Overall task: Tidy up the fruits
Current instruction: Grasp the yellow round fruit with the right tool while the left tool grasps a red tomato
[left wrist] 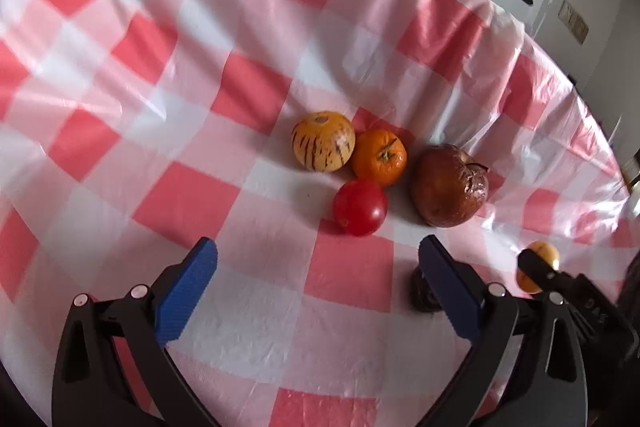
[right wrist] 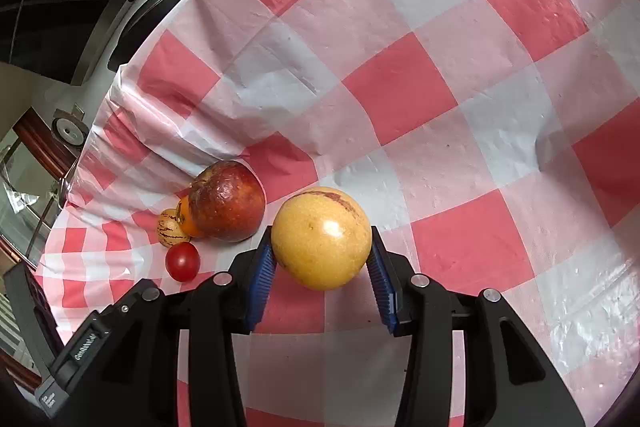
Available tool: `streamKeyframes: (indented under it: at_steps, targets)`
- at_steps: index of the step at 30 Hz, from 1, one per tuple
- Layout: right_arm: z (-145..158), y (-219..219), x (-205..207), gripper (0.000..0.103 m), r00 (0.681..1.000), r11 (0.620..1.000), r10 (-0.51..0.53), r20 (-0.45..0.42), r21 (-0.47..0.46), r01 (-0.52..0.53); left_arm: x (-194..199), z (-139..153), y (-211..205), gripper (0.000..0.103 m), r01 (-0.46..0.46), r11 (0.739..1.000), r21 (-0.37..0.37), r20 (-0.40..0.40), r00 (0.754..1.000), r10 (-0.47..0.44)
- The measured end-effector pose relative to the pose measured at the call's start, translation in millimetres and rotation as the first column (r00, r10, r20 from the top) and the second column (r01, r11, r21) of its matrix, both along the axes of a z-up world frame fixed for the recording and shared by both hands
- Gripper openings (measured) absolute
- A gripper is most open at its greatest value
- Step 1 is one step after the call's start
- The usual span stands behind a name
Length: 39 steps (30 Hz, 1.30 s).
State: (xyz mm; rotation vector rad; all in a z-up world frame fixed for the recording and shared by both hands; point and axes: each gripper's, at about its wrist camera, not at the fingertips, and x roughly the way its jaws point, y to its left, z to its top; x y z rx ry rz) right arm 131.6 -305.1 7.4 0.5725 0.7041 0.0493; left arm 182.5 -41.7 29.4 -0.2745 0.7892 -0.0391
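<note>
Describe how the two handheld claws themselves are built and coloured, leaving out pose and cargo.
Both match. The left claw has black plastic arms shaped like curved struts with triangular cut-outs, silver round pivot pins, and flat blue ribbed pads on the fingers. The right claw has the same black frame, silver pins and blue ridged pads. No cables or sleeves show.

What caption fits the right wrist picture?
Right gripper clamps a yellow fruit above the checked tablecloth, near four grouped fruits.
</note>
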Motion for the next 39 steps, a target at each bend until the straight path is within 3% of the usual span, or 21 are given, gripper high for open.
streamKeyframes:
  at_steps: [3, 5, 10, 12, 13, 14, 26, 39]
  targets:
    - [1, 4, 0, 0.044, 1.000, 1.000, 0.015, 0.002, -0.019, -0.015, 17, 1, -14, 0.095, 0.007, 0.999, 0.048, -0.019, 1.000, -0.007]
    - [1, 5, -1, 0.044, 1.000, 1.000, 0.017, 0.004, -0.019, -0.017, 33, -2, -21, 0.082, 0.008, 0.998, 0.063, -0.048, 0.999, -0.005]
    - [0, 4, 1, 0.044, 1.000, 1.000, 0.016, -0.001, -0.003, -0.016, 63, -9, -24, 0.066, 0.006, 0.997, 0.081, -0.099, 0.995, 0.002]
    - [0, 4, 1, 0.044, 1.000, 1.000, 0.019, -0.003, -0.005, -0.019, 64, -9, -28, 0.054, 0.026, 0.994, 0.102, -0.094, 0.995, -0.017]
    - [0, 5, 1, 0.044, 1.000, 1.000, 0.021, -0.004, -0.008, -0.021, 64, -9, -31, 0.039, 0.048, 0.993, 0.107, -0.093, 0.995, -0.038]
    - [0, 5, 2, 0.044, 1.000, 1.000, 0.022, -0.004, -0.011, -0.022, 64, -9, -35, 0.036, 0.067, 0.990, 0.124, -0.096, 0.994, -0.055]
    - [0, 5, 2, 0.044, 1.000, 1.000, 0.029, 0.001, -0.008, -0.029, 10, -2, -20, 0.036, 0.055, 0.990, 0.126, -0.020, 0.998, -0.053]
    - [-1, -6, -6, 0.044, 0.999, 0.999, -0.050, 0.000, 0.001, 0.050, -73, 5, 21, 0.036, -0.037, 0.993, 0.109, 0.043, 0.999, 0.032]
